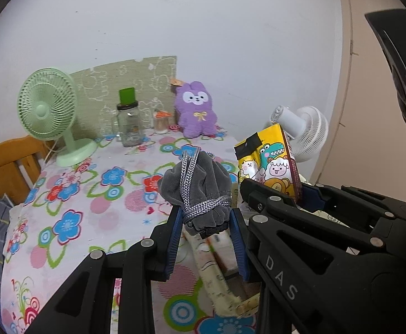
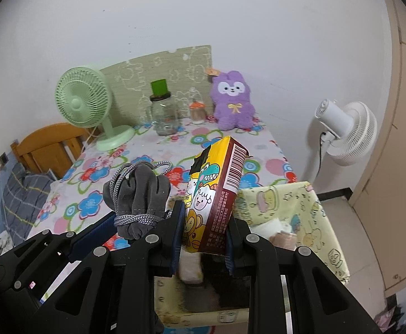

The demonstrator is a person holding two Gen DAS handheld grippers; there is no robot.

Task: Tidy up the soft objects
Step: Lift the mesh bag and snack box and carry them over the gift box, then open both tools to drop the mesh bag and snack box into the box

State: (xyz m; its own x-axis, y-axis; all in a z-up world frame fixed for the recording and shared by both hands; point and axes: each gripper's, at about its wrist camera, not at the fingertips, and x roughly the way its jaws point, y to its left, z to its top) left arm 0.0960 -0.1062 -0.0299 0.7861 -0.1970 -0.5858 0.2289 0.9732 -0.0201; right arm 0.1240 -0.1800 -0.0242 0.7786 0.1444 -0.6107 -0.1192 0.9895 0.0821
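Currently both grippers are loaded, held up over the yellow fabric bin (image 2: 318,222) at the near edge of the floral surface (image 1: 72,194). Left gripper (image 1: 207,224) is clamped on the gray drawstring pouch (image 1: 200,186), jaws pinching its lower end just below the cord wrap. Right gripper (image 2: 204,239) is clamped on the cartoon tissue pack (image 2: 216,192), gripped near its lower end, pack tilted.

Handling, my read:
- Pouch: light, limp velvet-like cloth, will sag and swing. The wrapped silver cord (image 1: 203,206) is the firmest spot; the loose loop could snag on a jaw.
- Tissue pack: light, squashy, slick film wrapper, may slide if the squeeze eases. Flat sides are the right hold.

Purple plush bunny (image 2: 232,100) sits at the far edge of the surface, untouched; soft, grab the torso.
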